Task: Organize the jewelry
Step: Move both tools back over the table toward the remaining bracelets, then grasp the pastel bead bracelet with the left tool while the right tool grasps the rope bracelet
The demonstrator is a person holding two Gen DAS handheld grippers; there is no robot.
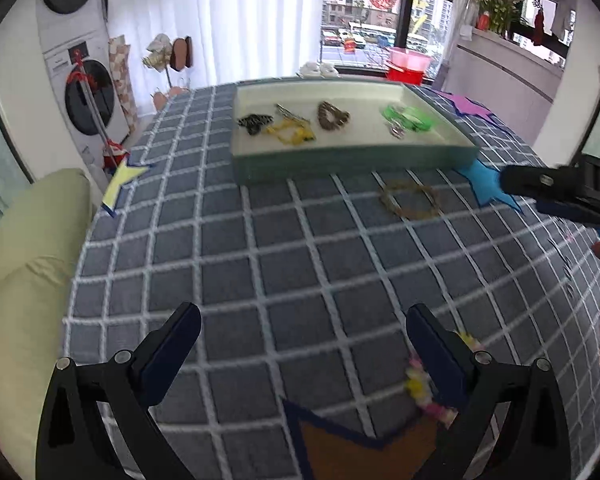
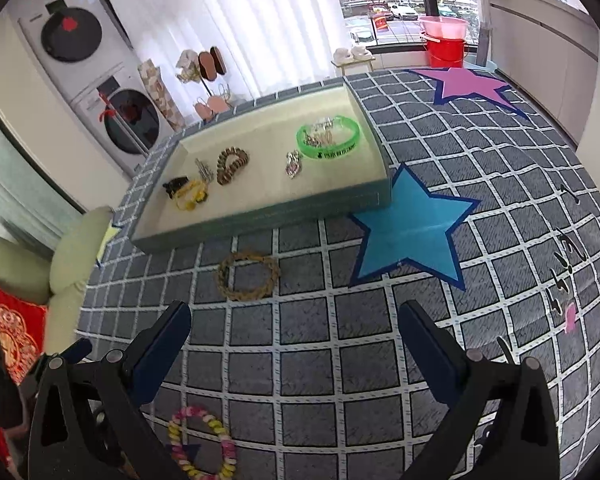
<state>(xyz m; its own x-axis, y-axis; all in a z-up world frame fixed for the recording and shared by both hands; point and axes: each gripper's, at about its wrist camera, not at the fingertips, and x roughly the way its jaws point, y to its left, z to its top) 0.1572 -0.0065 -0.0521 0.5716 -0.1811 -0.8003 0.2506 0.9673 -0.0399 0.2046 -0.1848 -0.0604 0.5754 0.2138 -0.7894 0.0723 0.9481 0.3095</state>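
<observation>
A shallow cream tray (image 1: pixel 340 158) (image 2: pixel 260 220) sits at the far side of the checked tablecloth. It holds a green wristband (image 2: pixel 329 138), a brown bracelet (image 2: pixel 231 165), a yellow bracelet (image 2: pixel 191 197), a black clip (image 2: pixel 175 185) and small silver pieces. A brown woven bracelet (image 2: pixel 248 276) (image 1: pixel 410 199) lies on the cloth in front of the tray. A pastel bead bracelet (image 2: pixel 202 446) (image 1: pixel 422 390) lies near the front edge. My left gripper (image 1: pixel 304 344) is open above the cloth beside the bead bracelet. My right gripper (image 2: pixel 294 340) is open just short of the woven bracelet.
Paper stars lie on the cloth: blue (image 2: pixel 410 236), purple (image 2: pixel 468 84), yellow (image 1: pixel 122 184), brown (image 1: pixel 364 452). A green sofa (image 1: pixel 24 280) stands at the left. Washing machines (image 2: pixel 100 92) and red buckets (image 2: pixel 444 40) stand beyond the table.
</observation>
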